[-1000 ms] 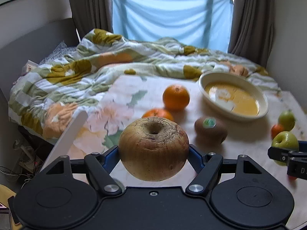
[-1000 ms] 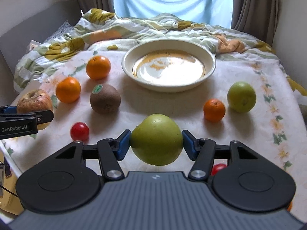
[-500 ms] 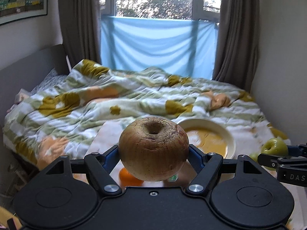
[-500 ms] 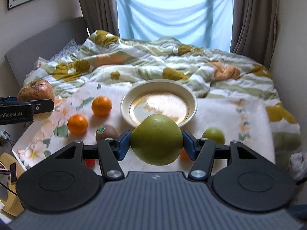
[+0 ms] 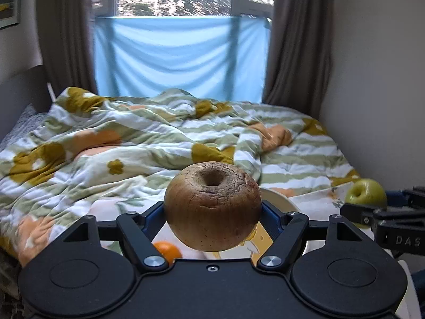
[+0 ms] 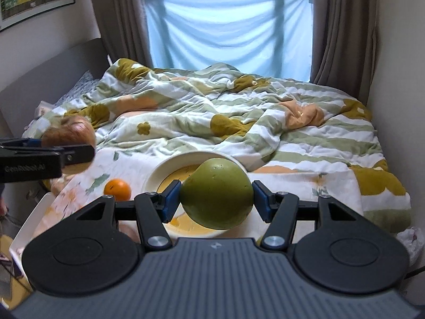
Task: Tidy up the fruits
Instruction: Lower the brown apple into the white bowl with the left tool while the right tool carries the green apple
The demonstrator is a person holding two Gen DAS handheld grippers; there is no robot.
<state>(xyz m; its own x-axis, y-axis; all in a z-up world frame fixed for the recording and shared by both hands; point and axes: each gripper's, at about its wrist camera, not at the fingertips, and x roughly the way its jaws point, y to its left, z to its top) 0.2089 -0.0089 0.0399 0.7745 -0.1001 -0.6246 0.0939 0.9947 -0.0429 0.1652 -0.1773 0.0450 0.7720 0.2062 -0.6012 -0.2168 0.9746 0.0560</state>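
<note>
Clamped between the blue pads of the left gripper (image 5: 212, 210) was a brown, cracked-skinned apple (image 5: 212, 206), hollow end turned upward, hanging clear of everything beneath it. Beside it, the right gripper (image 6: 216, 195) gripped a green apple (image 6: 216, 192) in the same way, pads pressed on both flanks and the fruit held off the surface. From the left wrist view the right gripper appeared at the right edge with its green fruit just past its fingers; from the right wrist view the left one showed at the left edge with the brown fruit, somewhat blurred.

Just beyond and below the held fruits lay the cream bowl (image 6: 159, 168), yellow inside and seemingly empty, resting on a floral-covered surface with an orange (image 6: 117, 189) near its left side. In the left view a second glimpse of orange fruit (image 5: 167, 250) peeked out under the gripper body; whether it was the same orange could not be told. Farther off spread the rumpled flowered quilt (image 6: 239, 122), then the blue cloth (image 6: 228, 32) across the window.

Judging by this, the carrying step was in hand: both fruits lifted, neither yet placed. The next move probably called for bringing each gripper over the bowl in turn, lowering until the fruit sat inside, then opening the pads, with care that the two grippers did not crowd each other at the rim.
</note>
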